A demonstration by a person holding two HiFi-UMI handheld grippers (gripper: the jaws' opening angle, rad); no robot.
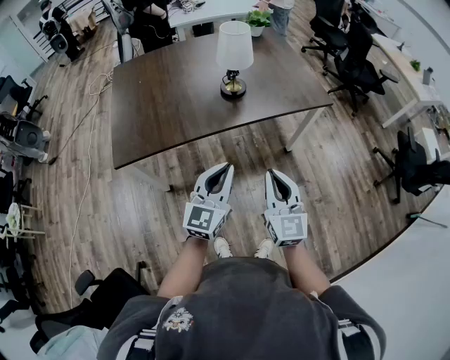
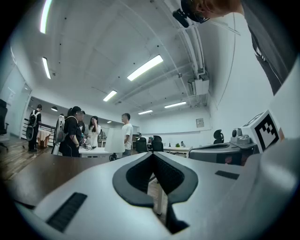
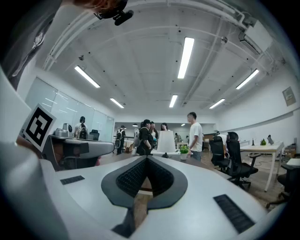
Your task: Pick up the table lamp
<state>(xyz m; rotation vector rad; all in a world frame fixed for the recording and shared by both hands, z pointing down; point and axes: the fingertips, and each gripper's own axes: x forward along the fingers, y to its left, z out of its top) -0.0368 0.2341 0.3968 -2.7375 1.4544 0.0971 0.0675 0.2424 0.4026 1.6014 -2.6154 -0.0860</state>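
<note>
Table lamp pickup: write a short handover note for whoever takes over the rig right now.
Left gripper: shut, empty, held level.
Right gripper: likewise shut and empty.
The white-shaded table lamp with a brass-coloured base stands upright on the dark brown wooden table, near its far edge, well ahead of both grippers.
Done: nothing; lamp untouched.
Left: approach the table, open a gripper, grasp and lift the lamp.

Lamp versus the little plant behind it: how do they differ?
The lamp is taller, with a white shade on a dark, brassy base; the plant is low, green leaves in a white pot. The lamp stands well onto the dark table; the plant sits farther back, to its right. Both stand upright, untouched.
</note>
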